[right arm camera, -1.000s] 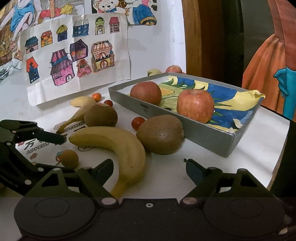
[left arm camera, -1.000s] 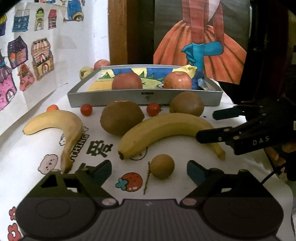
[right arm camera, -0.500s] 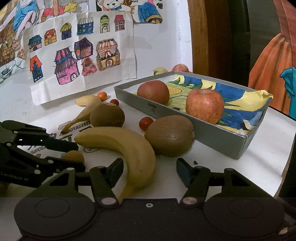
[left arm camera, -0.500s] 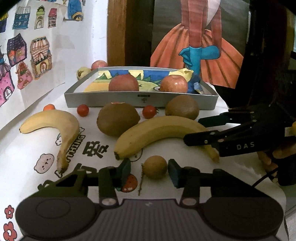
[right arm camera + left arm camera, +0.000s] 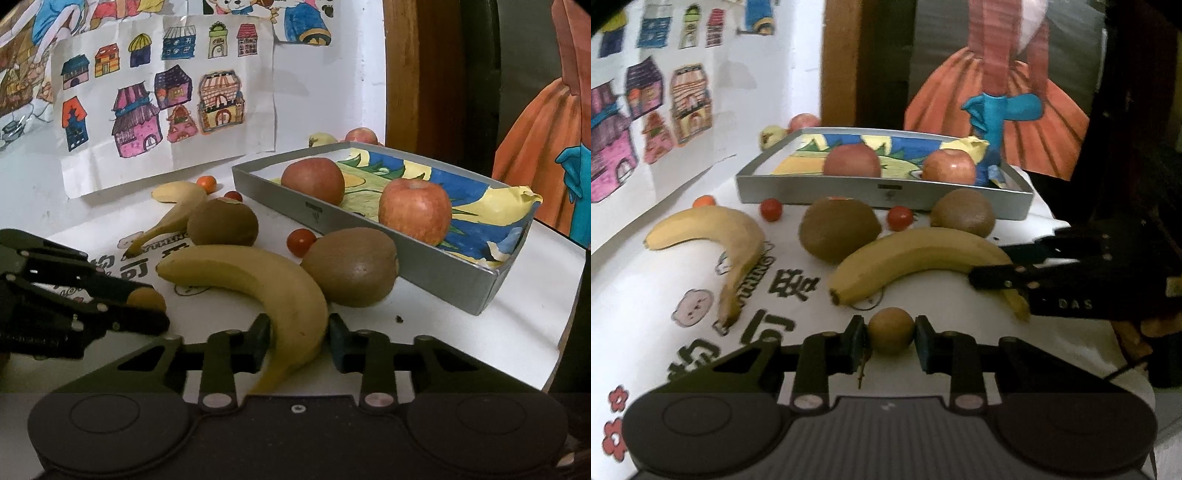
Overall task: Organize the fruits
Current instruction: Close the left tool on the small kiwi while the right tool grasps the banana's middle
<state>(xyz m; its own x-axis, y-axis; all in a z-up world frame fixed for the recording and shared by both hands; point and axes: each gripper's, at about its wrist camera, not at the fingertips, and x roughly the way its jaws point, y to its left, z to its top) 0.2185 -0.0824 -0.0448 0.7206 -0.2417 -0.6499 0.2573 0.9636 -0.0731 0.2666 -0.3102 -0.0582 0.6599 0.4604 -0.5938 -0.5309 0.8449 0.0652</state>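
My left gripper (image 5: pixel 889 341) is shut on a small round brown fruit (image 5: pixel 890 330) with a thin stem, low over the printed table cloth. It also shows in the right wrist view, where the left gripper (image 5: pixel 155 305) holds the small fruit (image 5: pixel 146 298). My right gripper (image 5: pixel 299 341) is shut on the stem end of a large banana (image 5: pixel 258 277), which lies on the cloth. From the left wrist, the right gripper (image 5: pixel 988 264) clamps the banana (image 5: pixel 923 254) at its right end. A grey tray (image 5: pixel 886 192) behind holds two apples (image 5: pixel 851 160) (image 5: pixel 949 168).
Two kiwis (image 5: pixel 838 229) (image 5: pixel 962 214) and two cherry tomatoes (image 5: pixel 771 209) (image 5: pixel 900 218) lie before the tray. A second banana (image 5: pixel 713 232) and a small orange fruit (image 5: pixel 704 200) sit left. More fruit (image 5: pixel 803 122) rests behind the tray. The table edge (image 5: pixel 554 354) is close on the right.
Both grippers went from wide open to shut. The left closed on the small brown fruit; the right moved forward and closed on the banana.
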